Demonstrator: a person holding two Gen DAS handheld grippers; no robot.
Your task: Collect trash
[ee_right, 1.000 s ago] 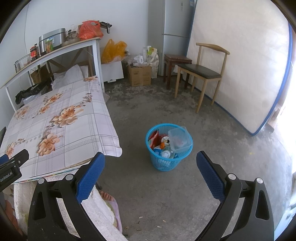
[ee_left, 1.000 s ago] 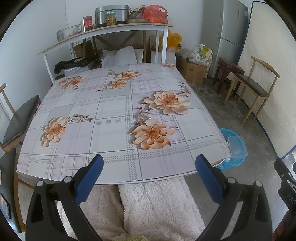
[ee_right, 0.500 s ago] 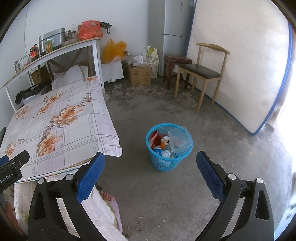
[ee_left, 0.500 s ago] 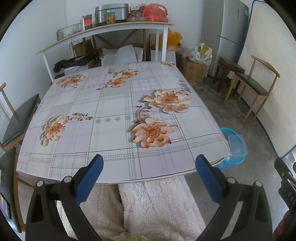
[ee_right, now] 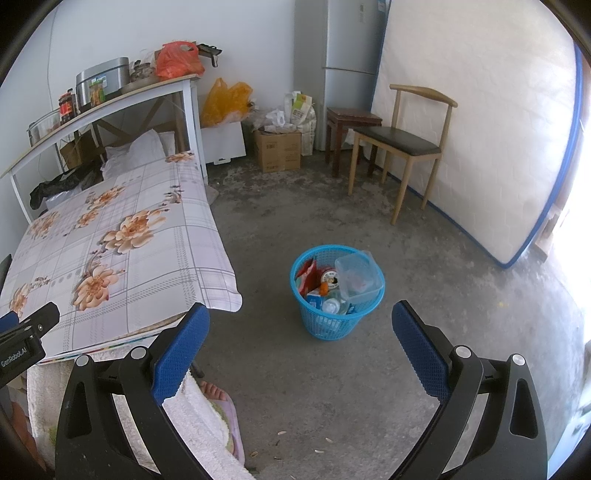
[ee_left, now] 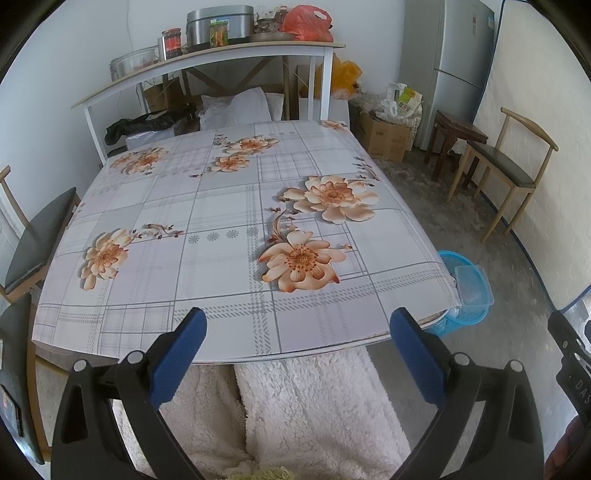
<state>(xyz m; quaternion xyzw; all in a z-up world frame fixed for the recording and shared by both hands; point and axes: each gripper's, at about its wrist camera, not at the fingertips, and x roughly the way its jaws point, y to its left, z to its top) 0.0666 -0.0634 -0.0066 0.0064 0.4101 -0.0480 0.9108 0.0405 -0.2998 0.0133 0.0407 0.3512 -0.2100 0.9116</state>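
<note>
black grippers (ee_left: 295, 354), blue ribbed pads (ee_right: 181, 350)

Table (ee_left: 221, 206) under floral plaid oilcloth, near edge over white fleece blanket (ee_left: 314, 406). White-framed shelf (ee_left: 207, 55) behind table, carrying steel cooker (ee_left: 219, 22), red-lidded jar (ee_left: 171, 42), red plastic bag (ee_left: 308, 24). White pillow (ee_left: 234, 109) and black bag (ee_left: 136, 123) beneath shelf. Orange bag (ee_right: 225, 98) on white box (ee_right: 223, 142) by wall. Cardboard box (ee_right: 277, 149) beside grey fridge (ee_right: 340, 55). Dark stool (ee_right: 351, 122) just beside wooden chair (ee_right: 402, 144). Mattress (ee_right: 480, 129) leaning on wall. Second chair (ee_left: 37, 236) left of table. Concrete floor (ee_right: 424, 295).
</note>
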